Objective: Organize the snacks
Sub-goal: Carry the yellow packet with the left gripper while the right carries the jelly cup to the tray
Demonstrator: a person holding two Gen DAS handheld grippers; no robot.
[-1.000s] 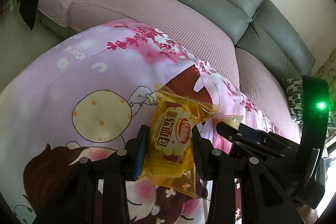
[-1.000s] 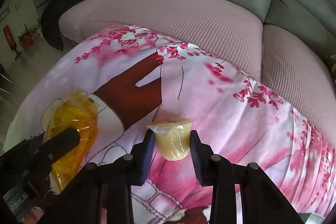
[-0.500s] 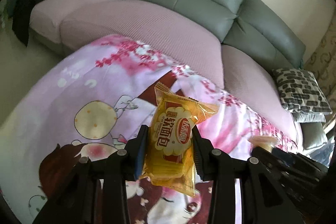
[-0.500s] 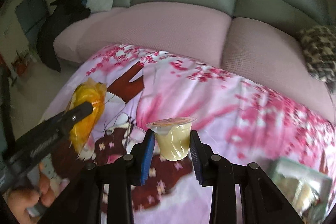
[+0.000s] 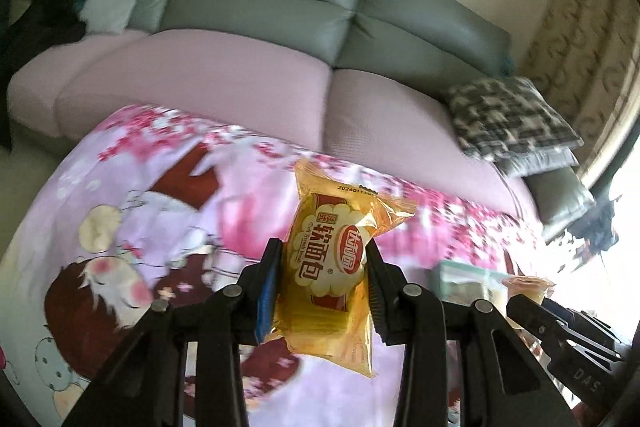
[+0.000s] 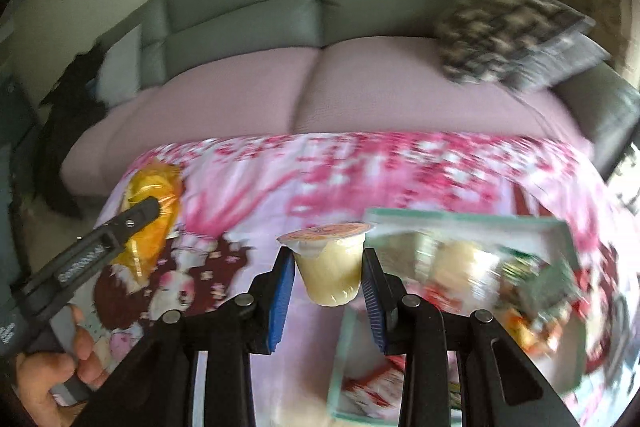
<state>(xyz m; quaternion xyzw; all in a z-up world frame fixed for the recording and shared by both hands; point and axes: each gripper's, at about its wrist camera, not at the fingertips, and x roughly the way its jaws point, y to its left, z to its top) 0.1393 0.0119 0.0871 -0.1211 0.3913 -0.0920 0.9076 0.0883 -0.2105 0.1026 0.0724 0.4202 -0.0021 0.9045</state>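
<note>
2 sets of jaws clamp snacks: bread packet, jelly cup; only right view shows tray.

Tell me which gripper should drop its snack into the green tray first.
Probably the right. The right gripper, shut on the jelly cup, is beside the green tray. The left gripper, holding the bread packet, looks farther away.

We see a yellow-orange bread packet with red and white lettering, and a pale yellow jelly cup with an orange lid. Under both lies a pink cloth printed with cherry blossoms and cartoon figures. Behind the cloth, a sofa shows grey backs, dusty-pink seats and a black-and-white patterned cushion.
</note>
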